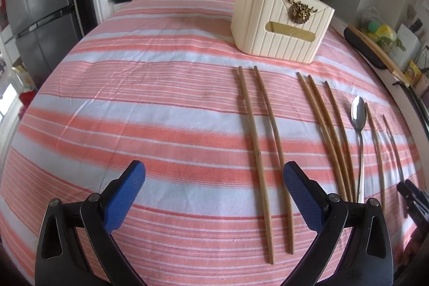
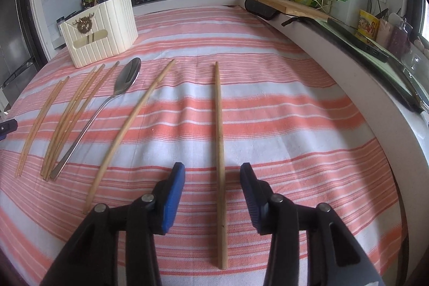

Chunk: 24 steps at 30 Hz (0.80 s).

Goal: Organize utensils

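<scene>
Hovering over a pink-and-white striped tablecloth, the right gripper has its blue pads partly apart, jaws not touching the single light wooden chopstick lying between them on the cloth. The left gripper is spread wide and empty, its right pad just beside a pair of brown wooden chopsticks. Further right in the left wrist view lie three more chopsticks bunched, then a silver metal spoon, bowl pointing away. One more curved wooden chopstick lies between spoon and right gripper. Beyond, a cream ribbed plastic utensil holder with gold deer emblem stands upright, one stick inside. No writing readable; labels on the far countertop items too small.
</scene>
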{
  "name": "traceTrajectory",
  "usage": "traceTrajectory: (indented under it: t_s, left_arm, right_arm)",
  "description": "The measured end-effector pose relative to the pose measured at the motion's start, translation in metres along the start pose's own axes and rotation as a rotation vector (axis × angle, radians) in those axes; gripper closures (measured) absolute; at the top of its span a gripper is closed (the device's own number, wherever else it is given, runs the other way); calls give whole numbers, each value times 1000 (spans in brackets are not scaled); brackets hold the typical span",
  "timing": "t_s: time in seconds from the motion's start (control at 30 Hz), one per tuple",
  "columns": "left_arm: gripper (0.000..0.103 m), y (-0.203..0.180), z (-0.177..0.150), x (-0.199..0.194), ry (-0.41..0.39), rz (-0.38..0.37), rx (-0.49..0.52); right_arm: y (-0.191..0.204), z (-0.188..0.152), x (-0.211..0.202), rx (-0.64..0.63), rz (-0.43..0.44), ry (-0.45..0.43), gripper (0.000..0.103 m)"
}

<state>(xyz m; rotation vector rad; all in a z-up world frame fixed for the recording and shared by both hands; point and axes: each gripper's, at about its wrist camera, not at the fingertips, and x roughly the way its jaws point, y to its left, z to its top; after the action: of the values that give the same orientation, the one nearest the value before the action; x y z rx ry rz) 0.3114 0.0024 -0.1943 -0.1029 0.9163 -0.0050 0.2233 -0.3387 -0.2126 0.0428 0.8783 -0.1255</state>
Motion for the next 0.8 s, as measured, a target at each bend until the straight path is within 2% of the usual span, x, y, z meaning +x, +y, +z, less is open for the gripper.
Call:
traceTrajectory:
  t_s: [0.13,0.3,0.4,0.47,0.5,0.53,0.57,0.63,0.8]
  left_arm:
    - [1,-9,2,22,15,116,46]
    - [3,-12,4,32,48,109,59]
    - [21,-17,4,29,41,74,93]
    - [47,-22,2,25,33,49,112]
    - [56,-24,1,23,29,43,121]
    - [78,-26,1,22,28,34,128]
    - [94,-28,0,21,28,25,133]
    - [98,-30,-2,19,29,24,136]
    - [99,-21,-12,9,24,12,124]
  right_arm:
    - [2,-1,0,-3,-6,-5,59]
    - [2,-2,0,0,-2,-7,59]
    - [3,-1,1,-3,-8,-7,58]
    - [3,-1,2,-5,-12,-7,58]
    - [4,-1,2,-6,-13,-6,58]
    - [4,0,2,-8,-14,-5,58]
    - [4,0,2,-10,-16,-2,58]
    - [5,1,2,-12,-19,3,59]
    - [3,1,1,-17,-14,22,60]
